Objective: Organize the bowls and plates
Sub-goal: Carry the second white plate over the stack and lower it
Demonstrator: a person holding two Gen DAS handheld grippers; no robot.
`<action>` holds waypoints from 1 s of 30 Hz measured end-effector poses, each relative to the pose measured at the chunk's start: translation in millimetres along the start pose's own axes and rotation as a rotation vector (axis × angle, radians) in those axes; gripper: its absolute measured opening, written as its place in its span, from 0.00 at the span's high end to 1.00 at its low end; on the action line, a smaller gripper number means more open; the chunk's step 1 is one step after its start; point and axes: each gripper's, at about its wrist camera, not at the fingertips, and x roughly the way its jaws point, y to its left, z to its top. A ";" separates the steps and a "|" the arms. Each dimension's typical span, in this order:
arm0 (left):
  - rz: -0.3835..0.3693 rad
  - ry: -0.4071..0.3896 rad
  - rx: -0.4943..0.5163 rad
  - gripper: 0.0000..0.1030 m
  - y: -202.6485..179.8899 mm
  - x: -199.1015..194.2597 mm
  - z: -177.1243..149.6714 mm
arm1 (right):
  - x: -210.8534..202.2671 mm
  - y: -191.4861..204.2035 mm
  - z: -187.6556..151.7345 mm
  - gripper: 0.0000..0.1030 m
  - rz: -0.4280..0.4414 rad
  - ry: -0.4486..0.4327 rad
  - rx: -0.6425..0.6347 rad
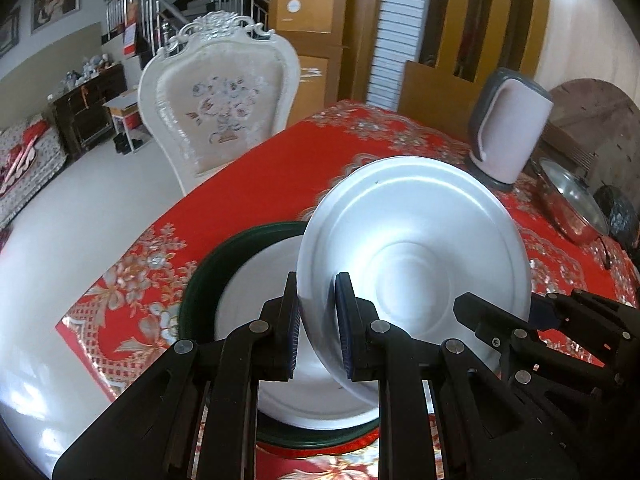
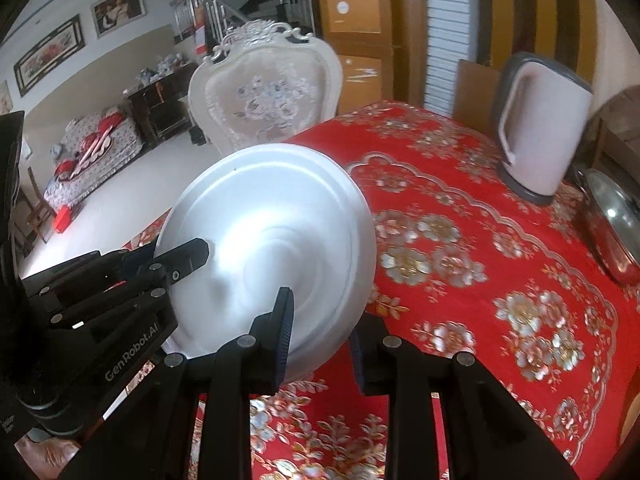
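Note:
A white plate (image 1: 416,248) is held tilted on edge above the red tablecloth. My left gripper (image 1: 317,322) is shut on its near left rim, and my right gripper (image 2: 320,344) is shut on its near right rim. The plate also shows in the right wrist view (image 2: 276,240), with the left gripper (image 2: 180,260) at its left edge. Under and left of it lies a white plate with a dark green rim (image 1: 208,264), flat on the table.
A white and grey electric kettle (image 1: 508,128) stands at the back right of the table (image 1: 280,168). A steel pot with a glass lid (image 1: 572,204) lies at the right edge. An ornate white chair (image 1: 220,108) stands behind the table.

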 end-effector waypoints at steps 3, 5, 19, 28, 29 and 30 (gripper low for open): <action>0.010 0.009 -0.011 0.84 10.6 2.2 -2.3 | 7.7 10.3 2.8 0.74 0.014 0.011 -0.014; 0.016 0.020 -0.018 0.84 16.0 5.7 -5.8 | 12.6 16.2 3.5 0.74 0.021 0.022 -0.022; 0.031 0.083 -0.044 0.83 33.0 27.1 -20.9 | 40.3 35.9 -3.0 0.74 0.028 0.095 -0.052; 0.052 0.094 -0.032 0.82 31.2 34.3 -25.1 | 38.9 40.1 -2.5 0.67 0.019 0.090 -0.053; 0.052 0.101 -0.033 0.82 31.7 36.2 -25.6 | 38.3 40.5 -2.8 0.64 0.013 0.085 -0.055; 0.053 0.100 -0.033 0.82 32.0 36.7 -25.7 | 37.5 40.8 -2.9 0.64 0.007 0.080 -0.057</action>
